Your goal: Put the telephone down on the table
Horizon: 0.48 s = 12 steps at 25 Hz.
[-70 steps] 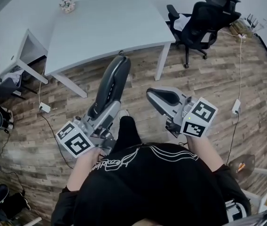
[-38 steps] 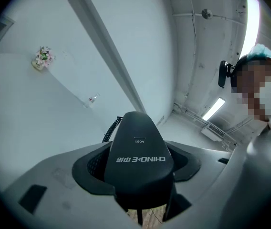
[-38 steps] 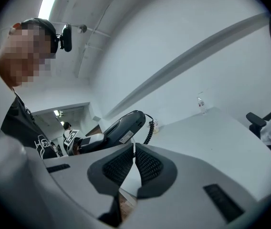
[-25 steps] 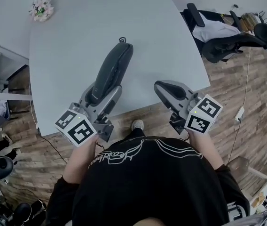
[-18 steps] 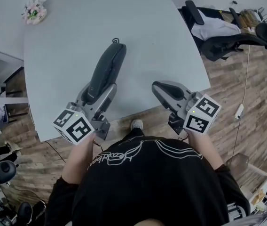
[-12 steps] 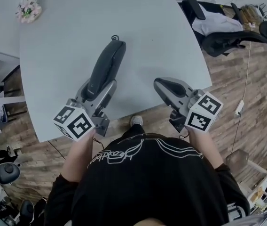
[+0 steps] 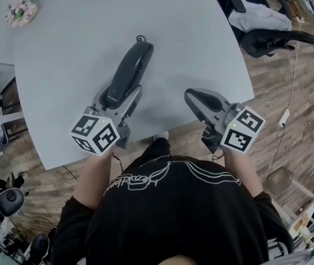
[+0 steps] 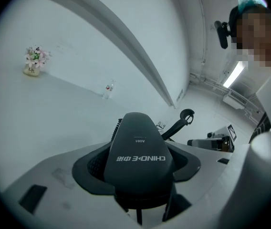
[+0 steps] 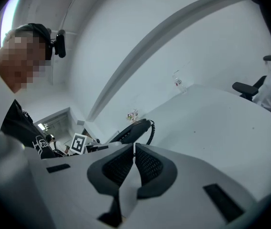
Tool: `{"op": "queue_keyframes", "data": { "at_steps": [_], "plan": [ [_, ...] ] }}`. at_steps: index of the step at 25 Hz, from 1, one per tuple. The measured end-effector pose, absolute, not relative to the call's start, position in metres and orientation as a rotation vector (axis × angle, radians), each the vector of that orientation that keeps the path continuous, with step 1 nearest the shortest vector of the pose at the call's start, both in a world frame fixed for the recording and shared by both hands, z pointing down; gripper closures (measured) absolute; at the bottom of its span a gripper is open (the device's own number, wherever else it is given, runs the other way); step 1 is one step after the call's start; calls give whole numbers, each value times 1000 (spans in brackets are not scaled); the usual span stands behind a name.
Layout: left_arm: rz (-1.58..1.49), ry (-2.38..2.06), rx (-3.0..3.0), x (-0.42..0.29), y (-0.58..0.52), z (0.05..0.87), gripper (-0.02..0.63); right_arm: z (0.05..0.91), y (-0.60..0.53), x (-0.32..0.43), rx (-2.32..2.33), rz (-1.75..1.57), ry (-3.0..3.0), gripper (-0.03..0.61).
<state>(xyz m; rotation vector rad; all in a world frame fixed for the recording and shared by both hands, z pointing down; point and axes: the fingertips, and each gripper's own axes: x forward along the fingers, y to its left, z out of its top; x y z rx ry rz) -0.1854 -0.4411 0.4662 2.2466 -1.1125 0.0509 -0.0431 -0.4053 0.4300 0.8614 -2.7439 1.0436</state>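
Closest in, wears a black long-sleeved top with a white line print (image 7: 168, 214) and holds out two grey grippers just ahead of it, each with a black-and-white marker cube at the rear.

Clamps the left gripper (image 7: 119, 97) (image 8: 138, 168) on the near end of a dark grey plastic telephone handset (image 7: 129, 73) (image 8: 138, 147) (image 9: 133, 129). Presses its black pads on either side, held wide by the handset's breadth (white lettering on the rounded end, upside down in the left gripper view). Points the handset away and slightly right, above the pale grey tabletop (image 7: 201, 43), with a black coiled cord (image 7: 141, 38) at the far end. Gives no way to tell whether the far end touches the top or hangs just over it.

Carries nothing in the right gripper (image 7: 197, 99) (image 9: 134, 162) — ribbed black pads pressed together at the tips, out over the table's near edge, to the right of the handset and apart from it.

Farther off, shows a small bunch of pink flowers in a pale pot (image 7: 20, 8) (image 8: 34, 60) near the table's far left corner, and a small clear bottle (image 8: 108, 89) standing farther along the top. Beyond the table on the right, takes in a black office chair with a white garment on it (image 7: 267, 21), on a brown wood-plank floor (image 7: 289, 93).
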Motion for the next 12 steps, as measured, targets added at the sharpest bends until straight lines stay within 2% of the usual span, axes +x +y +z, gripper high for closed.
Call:
{"op": "queue_keyframes", "data": {
  "at_steps": [12],
  "plan": [
    [391, -1117, 2316, -157, -449, 533, 330, 441, -413, -25, 936, 1139, -2708, 535]
  ]
}}
